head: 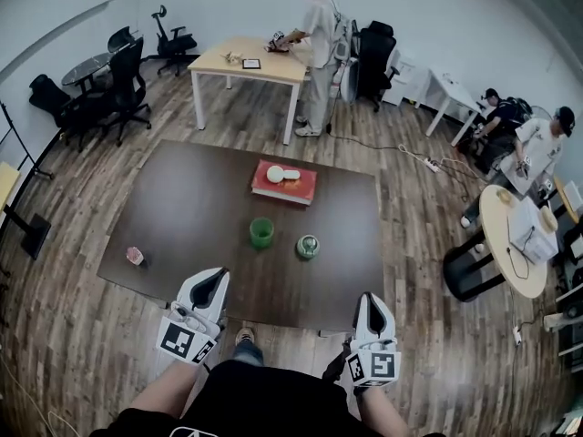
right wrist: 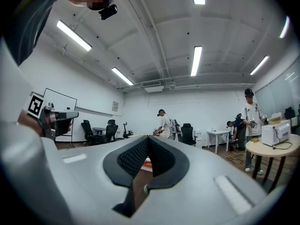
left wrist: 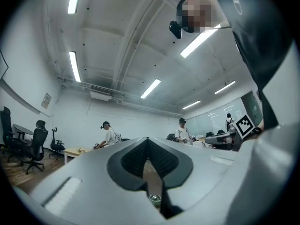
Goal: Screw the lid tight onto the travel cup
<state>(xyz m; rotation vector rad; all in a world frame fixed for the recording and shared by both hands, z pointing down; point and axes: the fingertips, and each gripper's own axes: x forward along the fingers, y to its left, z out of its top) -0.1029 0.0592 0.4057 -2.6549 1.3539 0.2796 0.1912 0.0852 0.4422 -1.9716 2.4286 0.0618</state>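
The green travel cup (head: 261, 233) stands open and upright in the middle of the dark brown table (head: 191, 208). Its round green-and-white lid (head: 308, 246) lies on the table just to the cup's right, apart from it. Both grippers hover at the near table edge, well short of cup and lid. My left gripper (head: 217, 275) is shut and empty, and so is my right gripper (head: 369, 299). In the left gripper view the jaws (left wrist: 147, 142) meet, and the lid (left wrist: 154, 199) peeks through the gap below them. The right gripper view shows its jaws (right wrist: 148, 142) closed too.
A red book (head: 284, 182) with white items on top lies behind the cup. A small red-and-white object (head: 135, 256) sits near the table's left edge. Behind are a person at a light wooden table (head: 250, 62), office chairs (head: 123, 89), and people at the round table (head: 515, 244) on the right.
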